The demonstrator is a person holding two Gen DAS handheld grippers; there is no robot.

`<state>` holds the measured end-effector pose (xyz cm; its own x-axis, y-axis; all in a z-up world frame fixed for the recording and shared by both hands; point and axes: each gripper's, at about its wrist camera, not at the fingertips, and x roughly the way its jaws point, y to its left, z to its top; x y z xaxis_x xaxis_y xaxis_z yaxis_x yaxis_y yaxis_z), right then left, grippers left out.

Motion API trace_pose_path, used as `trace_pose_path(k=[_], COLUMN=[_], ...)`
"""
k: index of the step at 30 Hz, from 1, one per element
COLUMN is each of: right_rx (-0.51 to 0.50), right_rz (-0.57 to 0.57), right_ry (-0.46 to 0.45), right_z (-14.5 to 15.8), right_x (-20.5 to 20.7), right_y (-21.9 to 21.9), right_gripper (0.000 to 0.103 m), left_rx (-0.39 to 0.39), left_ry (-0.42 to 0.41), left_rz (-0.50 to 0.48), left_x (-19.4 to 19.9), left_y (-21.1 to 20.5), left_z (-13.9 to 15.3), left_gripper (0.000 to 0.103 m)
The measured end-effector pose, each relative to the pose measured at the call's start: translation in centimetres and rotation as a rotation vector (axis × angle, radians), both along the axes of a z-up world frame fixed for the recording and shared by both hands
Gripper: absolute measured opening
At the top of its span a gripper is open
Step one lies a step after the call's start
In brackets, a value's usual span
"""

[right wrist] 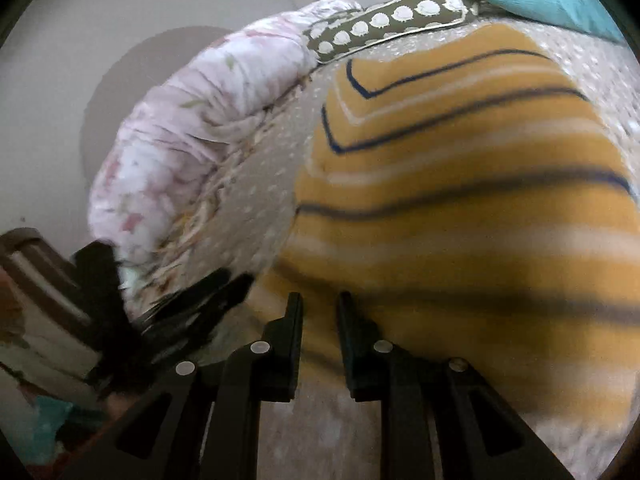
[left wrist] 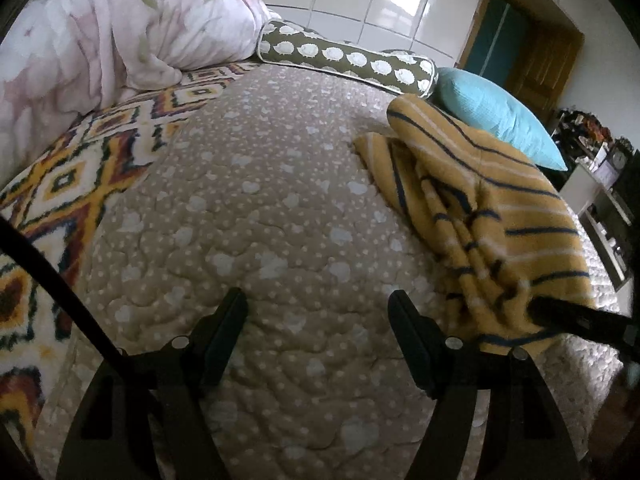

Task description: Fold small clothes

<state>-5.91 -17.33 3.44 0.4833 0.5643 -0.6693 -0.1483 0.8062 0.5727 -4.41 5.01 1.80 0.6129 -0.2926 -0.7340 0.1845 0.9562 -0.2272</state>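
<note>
On the quilted bed cover (left wrist: 280, 208), left tool (left wrist: 318, 312) wide and empty, right tool (right wrist: 319, 312) narrow over the striped garment (right wrist: 460, 200).

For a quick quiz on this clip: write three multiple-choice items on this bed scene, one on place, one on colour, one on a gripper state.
1. Where does the striped garment lie, seen from the left wrist?
A. on the floral duvet
B. on the quilted bedspread, right of the left gripper
C. on the floor

2. What is the garment's main colour?
A. mustard yellow
B. pink
C. teal

3. How does the left gripper stand?
A. shut on the garment
B. open with nothing between its fingers
C. shut on the pillow

Answers: B, it rests on the quilted bedspread to the right; A, yellow with dark and white stripes; B, only bare bedspread shows between the fingers.
</note>
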Motion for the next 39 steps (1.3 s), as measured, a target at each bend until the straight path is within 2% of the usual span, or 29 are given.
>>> trace_pose_path(k=[2, 4, 7, 12, 18, 20, 27, 35, 39], right_rx=[0.019, -0.040, -0.127, -0.141, -0.204, -0.233, -0.318, -0.374, -0.395], right_rz=[-0.012, -0.044, -0.136, -0.300, -0.393, -0.411, -0.482, -0.523, -0.524], right_ry=[-0.020, -0.068, -0.130, -0.176, -0.176, -0.176, -0.155, -0.132, -0.116], right_z=[0.7, 1.7, 2.8, 3.7, 3.6, 3.5, 2.4, 1.8, 1.5], right_x=[-2.5, -5.1, -8.8, -11.8, -12.9, -13.4, -14.1, -14.0, -13.4], right_y=[-1.1, -2.3, -4.7, -8.8, -11.1, -11.4, -12.7, -13.5, -13.4], right_gripper=[0.021, 0.021, 0.026, 0.033, 0.037, 0.042, 0.042, 0.045, 0.051], left_rx=[0.015, 0.028, 0.045, 0.108, 0.156, 0.166, 0.213, 0.234, 0.248], left_ry=[-0.001, 0.000, 0.002, 0.006, 0.009, 0.009, 0.004, 0.001, 0.000], left_rz=[-0.003, -0.008, -0.010, -0.016, -0.021, -0.020, -0.010, 0.001, 0.013], left_x=[0.0, 0.0, 0.1, 0.2, 0.3, 0.4, 0.3, 0.2, 0.2], left_y=[-0.3, -0.5, -0.7, -1.6, -2.1, -2.2, -2.7, -2.9, -2.9], left_z=[0.0, 0.0, -0.1, -0.2, -0.2, -0.2, -0.3, -0.3, -0.3], left_gripper=[0.073, 0.075, 0.075, 0.076, 0.077, 0.077, 0.080, 0.082, 0.086])
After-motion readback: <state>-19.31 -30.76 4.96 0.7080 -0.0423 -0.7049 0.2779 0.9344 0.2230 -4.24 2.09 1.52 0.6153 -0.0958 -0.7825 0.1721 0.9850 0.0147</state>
